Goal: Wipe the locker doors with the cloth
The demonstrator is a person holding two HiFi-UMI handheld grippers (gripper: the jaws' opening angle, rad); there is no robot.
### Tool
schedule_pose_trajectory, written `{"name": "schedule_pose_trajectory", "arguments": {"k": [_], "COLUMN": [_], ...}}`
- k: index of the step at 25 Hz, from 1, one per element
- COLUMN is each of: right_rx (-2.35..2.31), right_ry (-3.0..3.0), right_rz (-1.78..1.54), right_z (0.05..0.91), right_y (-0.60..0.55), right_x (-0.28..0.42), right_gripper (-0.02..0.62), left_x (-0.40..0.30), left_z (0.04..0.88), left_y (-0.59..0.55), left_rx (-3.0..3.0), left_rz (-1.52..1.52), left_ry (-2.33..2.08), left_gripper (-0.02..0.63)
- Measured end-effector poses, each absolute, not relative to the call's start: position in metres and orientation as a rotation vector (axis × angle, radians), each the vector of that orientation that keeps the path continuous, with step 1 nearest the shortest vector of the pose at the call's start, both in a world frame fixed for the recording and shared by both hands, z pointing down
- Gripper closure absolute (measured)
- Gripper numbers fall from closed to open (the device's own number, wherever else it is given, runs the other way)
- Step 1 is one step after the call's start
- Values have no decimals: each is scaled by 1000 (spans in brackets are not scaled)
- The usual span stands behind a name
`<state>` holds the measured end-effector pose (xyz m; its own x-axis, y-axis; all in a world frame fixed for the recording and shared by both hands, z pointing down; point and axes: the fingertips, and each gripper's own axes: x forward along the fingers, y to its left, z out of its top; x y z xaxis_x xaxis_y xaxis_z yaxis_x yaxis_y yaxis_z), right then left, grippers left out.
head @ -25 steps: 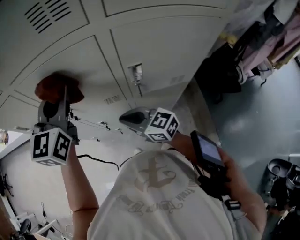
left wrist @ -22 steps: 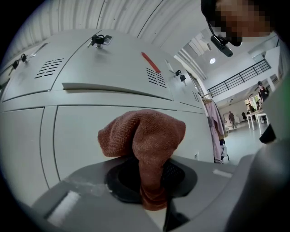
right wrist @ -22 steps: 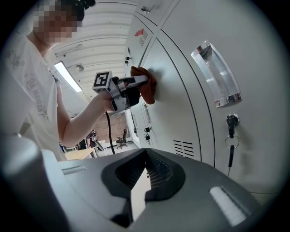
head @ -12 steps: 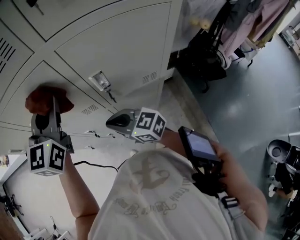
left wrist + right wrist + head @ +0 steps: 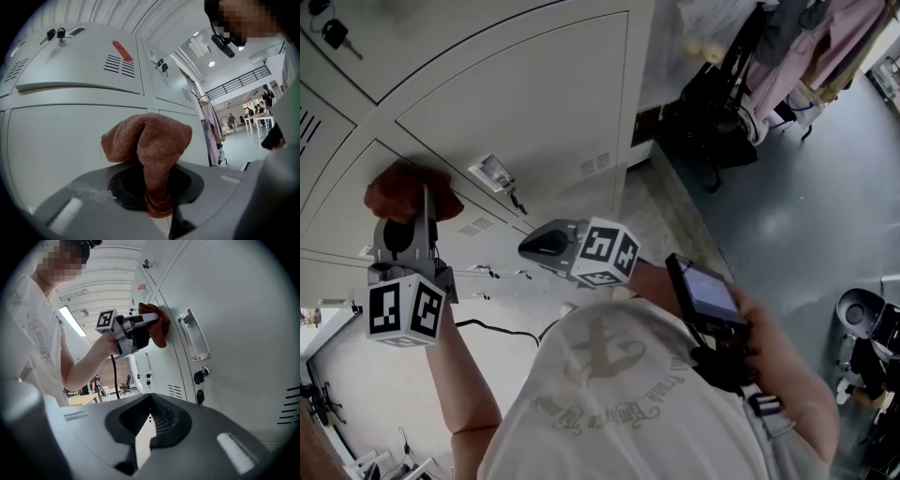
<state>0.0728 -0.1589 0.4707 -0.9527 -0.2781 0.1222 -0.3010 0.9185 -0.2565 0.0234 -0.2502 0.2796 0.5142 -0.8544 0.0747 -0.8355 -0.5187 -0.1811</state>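
Locker bank (image 5: pixel 516 103): grey steel doors, each with a vent slot panel. None looks any cleaner or dirtier than the rest.
Door being wiped (image 5: pixel 56 140): the one next to the door that carries the pull handle. My cloth sits near the edge they share.
Left gripper (image 5: pixel 414 214): I hold it raised to that door, jaws clamped on the cloth, nose pointing at the steel.
Right gripper (image 5: pixel 548 242): I hold it low and clear of the doors, jaws together with nothing between them.
Cloth (image 5: pixel 150 140): rust-brown knit, its tail pinched in my left jaws and its bunched head pressed against the door face.
Pull handle (image 5: pixel 193 336): metal recess on the neighbouring door, keyed lock just below it. The cloth is not on it.
Progress: I judge this mid-wipe on one door. No streak or wet patch shows what is finished, so the other doors may all be left.
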Motion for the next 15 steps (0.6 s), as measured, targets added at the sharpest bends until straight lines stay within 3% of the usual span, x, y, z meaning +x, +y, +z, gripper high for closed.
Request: {"name": "schedule_pose_trajectory", "arguments": {"k": [15], "right_rx": [332], "right_ry": [-3025], "right_rz": [438], "right_z": [475], "right_y": [-146], "right_x": [116], "right_gripper": [588], "left_x": [73], "left_z": [287], "left_y": [-252], "left_rx": [-2583], "left_rz": [-228], "left_ry": [1503], "left_gripper": [526]}}
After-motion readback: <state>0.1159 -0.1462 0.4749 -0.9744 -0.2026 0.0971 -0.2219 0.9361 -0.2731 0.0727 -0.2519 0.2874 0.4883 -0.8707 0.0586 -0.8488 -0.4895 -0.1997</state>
